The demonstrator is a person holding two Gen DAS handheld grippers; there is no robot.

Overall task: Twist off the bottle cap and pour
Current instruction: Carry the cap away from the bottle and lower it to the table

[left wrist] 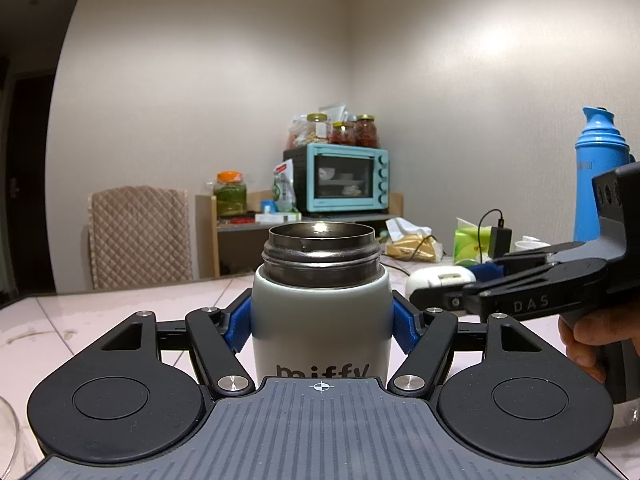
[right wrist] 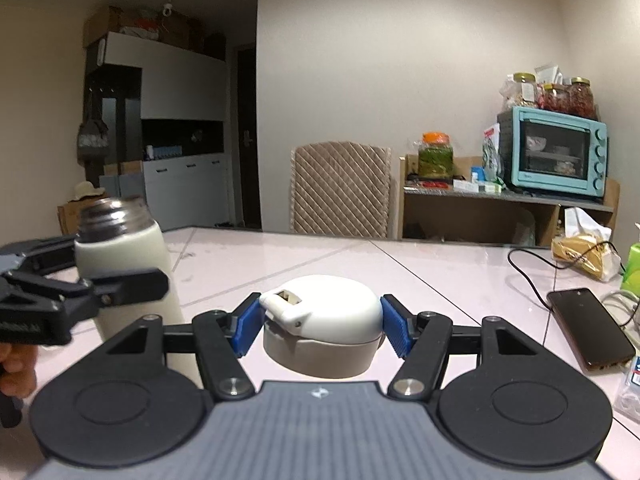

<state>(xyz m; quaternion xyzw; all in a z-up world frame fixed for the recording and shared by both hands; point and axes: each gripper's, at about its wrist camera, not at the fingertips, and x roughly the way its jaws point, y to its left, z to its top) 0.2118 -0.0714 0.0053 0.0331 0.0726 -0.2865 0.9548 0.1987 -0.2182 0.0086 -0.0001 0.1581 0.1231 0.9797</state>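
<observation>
L wrist view: left claw [left wrist: 321,322] pinching the white "miffy" thermos bottle [left wrist: 320,320] at mid-body, blue pads [left wrist: 239,326] tight on both flanks. Bottle upright, long axis vertical, dead centre ahead of the claw. Steel threaded mouth [left wrist: 321,240] bare, no cap on it. Whether the base sits on the counter [left wrist: 120,312] or is lifted: can't tell, base hidden. Right claw [left wrist: 452,280] comes in from R side, holding the white cap [left wrist: 438,278] just R of the bottle, below mouth level. A hand [left wrist: 588,340] grips its handle. Glass rim [left wrist: 10,436] at far L bottom edge, poss. the pour vessel, too cropped to be sure.

R wrist view: right claw [right wrist: 322,322] closed on the flip-top bottle cap [right wrist: 322,316], pads against both sides of the dome. Cap low over the counter [right wrist: 440,272]; touching or just clear, can't tell. Bottle [right wrist: 124,264] off to L, apart from cap, open mouth up, left claw [right wrist: 120,284] around it.

Judgement: cap is off, L hand owns the bottle, so any tilt to pour falls to the L side; receiver lies L of the bottle if that glass is it.

Surface: pale glossy tile-pattern counter. Phone [right wrist: 588,328], cable, tissue pack at R. Room: teal toaster oven [left wrist: 344,178], jars on top, blue flask [left wrist: 600,176], quilted chair back [right wrist: 340,188].
</observation>
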